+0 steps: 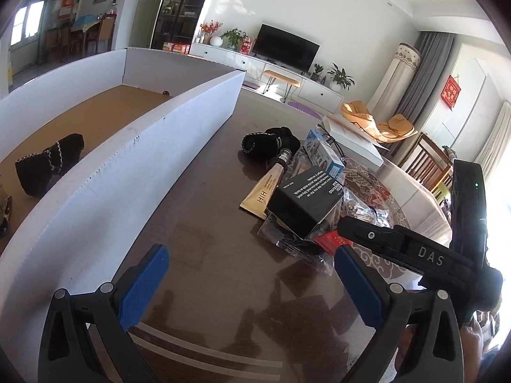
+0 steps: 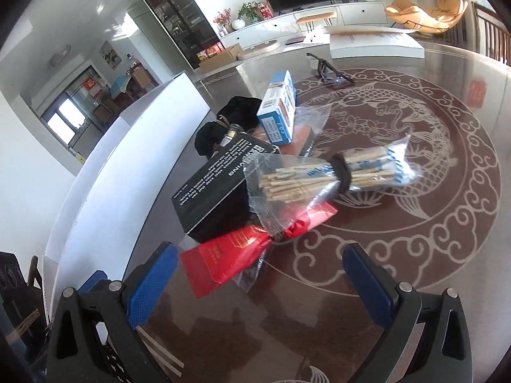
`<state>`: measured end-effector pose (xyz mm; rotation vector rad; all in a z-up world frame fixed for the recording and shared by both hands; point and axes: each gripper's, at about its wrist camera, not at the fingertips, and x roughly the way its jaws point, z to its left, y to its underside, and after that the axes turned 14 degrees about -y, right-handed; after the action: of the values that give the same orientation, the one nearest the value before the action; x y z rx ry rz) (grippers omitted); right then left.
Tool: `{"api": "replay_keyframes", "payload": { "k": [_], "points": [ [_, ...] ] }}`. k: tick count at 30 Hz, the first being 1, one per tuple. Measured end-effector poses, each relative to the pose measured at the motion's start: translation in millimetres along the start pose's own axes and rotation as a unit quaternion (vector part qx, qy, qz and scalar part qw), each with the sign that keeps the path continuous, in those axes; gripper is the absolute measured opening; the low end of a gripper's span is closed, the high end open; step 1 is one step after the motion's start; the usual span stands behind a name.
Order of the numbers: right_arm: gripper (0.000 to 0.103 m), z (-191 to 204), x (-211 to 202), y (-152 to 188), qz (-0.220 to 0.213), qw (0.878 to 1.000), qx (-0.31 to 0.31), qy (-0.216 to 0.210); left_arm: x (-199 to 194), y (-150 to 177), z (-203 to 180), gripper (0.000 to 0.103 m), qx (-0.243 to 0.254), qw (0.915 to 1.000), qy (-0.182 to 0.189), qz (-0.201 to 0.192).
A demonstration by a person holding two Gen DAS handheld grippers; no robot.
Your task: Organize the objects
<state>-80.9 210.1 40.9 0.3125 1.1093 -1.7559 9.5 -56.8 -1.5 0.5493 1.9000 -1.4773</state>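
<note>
A pile lies on the dark table: a black box (image 2: 217,191), a red packet (image 2: 230,255), a clear bag of wooden sticks (image 2: 335,175), a blue-and-white carton (image 2: 279,108), a gold tube (image 1: 263,190) and a black knitted pouch (image 1: 266,142). My right gripper (image 2: 260,274) is open just short of the red packet, holding nothing. My left gripper (image 1: 252,274) is open over bare table, between the pile and the white box (image 1: 153,159). Another black pouch (image 1: 48,162) lies inside that box. The right gripper's black finger (image 1: 383,242) reaches in beside the pile.
The white box's long wall (image 2: 127,153) runs along the left of the pile. Folded glasses (image 2: 325,70) and a flat white carton (image 2: 373,44) sit farther back on the table. Wooden chairs (image 1: 431,166) stand past the table's right edge.
</note>
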Motion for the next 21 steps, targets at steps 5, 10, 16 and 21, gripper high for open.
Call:
{"api": "replay_keyframes", "payload": {
  "k": [5, 10, 16, 21],
  "points": [
    [0.037, -2.9, 17.8, 6.7, 0.043, 0.998, -0.017, 0.034, -2.4, 0.4, 1.8, 0.103, -0.003, 1.0000, 0.000, -0.005],
    [0.027, -32.9, -30.8, 40.0, 0.040, 0.997, -0.032, 0.062, 2.2, 1.8, -6.7, 0.103, 0.011, 0.9998, 0.013, 0.006],
    [0.028, -57.4, -77.8, 69.6, 0.036, 0.989, -0.074, 0.127, 11.1, 7.3, -27.0, 0.103, 0.060, 0.9978, 0.007, 0.027],
    [0.089, -54.9, -72.0, 71.9, 0.040, 0.981, -0.119, 0.147, 14.9, 11.3, -35.8, 0.103, 0.085, 0.9958, 0.003, 0.035]
  ]
}}
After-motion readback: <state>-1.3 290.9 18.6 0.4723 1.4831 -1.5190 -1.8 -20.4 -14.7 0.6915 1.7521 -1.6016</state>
